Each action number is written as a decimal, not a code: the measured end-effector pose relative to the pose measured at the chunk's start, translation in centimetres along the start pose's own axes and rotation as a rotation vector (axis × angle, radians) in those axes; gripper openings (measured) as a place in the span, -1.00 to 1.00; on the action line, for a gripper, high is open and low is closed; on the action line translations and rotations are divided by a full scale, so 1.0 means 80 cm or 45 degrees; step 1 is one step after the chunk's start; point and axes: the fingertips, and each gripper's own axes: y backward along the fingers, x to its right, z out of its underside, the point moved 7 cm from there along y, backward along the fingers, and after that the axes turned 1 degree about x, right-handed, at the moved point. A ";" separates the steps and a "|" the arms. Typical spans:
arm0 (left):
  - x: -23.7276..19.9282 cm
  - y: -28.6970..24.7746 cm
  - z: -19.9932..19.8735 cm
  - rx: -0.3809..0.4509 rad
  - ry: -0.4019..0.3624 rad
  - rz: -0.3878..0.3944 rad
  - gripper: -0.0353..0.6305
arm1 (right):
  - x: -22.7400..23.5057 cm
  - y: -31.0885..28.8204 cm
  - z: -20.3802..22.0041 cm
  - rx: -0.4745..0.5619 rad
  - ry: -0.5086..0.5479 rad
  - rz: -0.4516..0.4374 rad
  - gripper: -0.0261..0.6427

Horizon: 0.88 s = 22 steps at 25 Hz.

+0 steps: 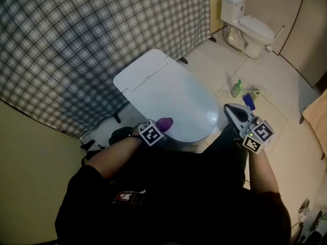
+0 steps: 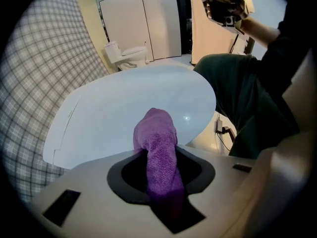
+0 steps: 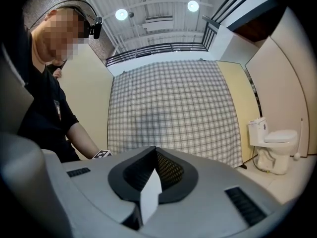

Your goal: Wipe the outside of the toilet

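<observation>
A white toilet point(image 1: 168, 93) with its lid down fills the middle of the head view. My left gripper point(image 1: 162, 125) is shut on a purple cloth point(image 1: 166, 122), and the cloth rests on the lid's near left edge. In the left gripper view the purple cloth point(image 2: 157, 148) sticks out between the jaws onto the toilet lid point(image 2: 124, 108). My right gripper point(image 1: 236, 115) is held up in the air to the right of the bowl, jaws together and empty. It points away from the toilet at a plaid curtain point(image 3: 168, 113).
The plaid curtain point(image 1: 76, 45) hangs behind and left of the toilet. A second toilet point(image 1: 249, 27) stands at the far right. A green bottle point(image 1: 236, 88) and a blue item point(image 1: 249, 100) lie on the tiled floor, right of the bowl. The person's dark legs are close in front.
</observation>
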 end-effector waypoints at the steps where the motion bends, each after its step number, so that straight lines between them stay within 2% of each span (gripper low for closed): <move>1: -0.003 -0.002 -0.004 -0.006 0.002 -0.002 -0.52 | 0.002 0.000 0.003 -0.002 -0.004 0.002 -0.89; 7: -0.029 -0.026 -0.068 0.006 -0.022 -0.024 -0.52 | 0.024 0.009 0.021 -0.016 -0.031 0.034 -0.89; 12: -0.054 -0.069 -0.160 -0.011 -0.028 0.034 -0.52 | 0.061 0.035 0.042 -0.013 -0.112 0.108 -0.89; 15: -0.074 -0.094 -0.224 -0.006 -0.039 0.026 -0.52 | 0.086 0.054 0.056 -0.008 -0.163 0.151 -0.89; 19: -0.095 -0.123 -0.297 0.010 0.003 0.035 -0.52 | 0.120 0.070 0.079 -0.001 -0.225 0.181 -0.89; 22: -0.124 -0.135 -0.333 -0.010 -0.006 -0.076 -0.52 | 0.138 0.076 0.093 -0.005 -0.267 0.196 -0.89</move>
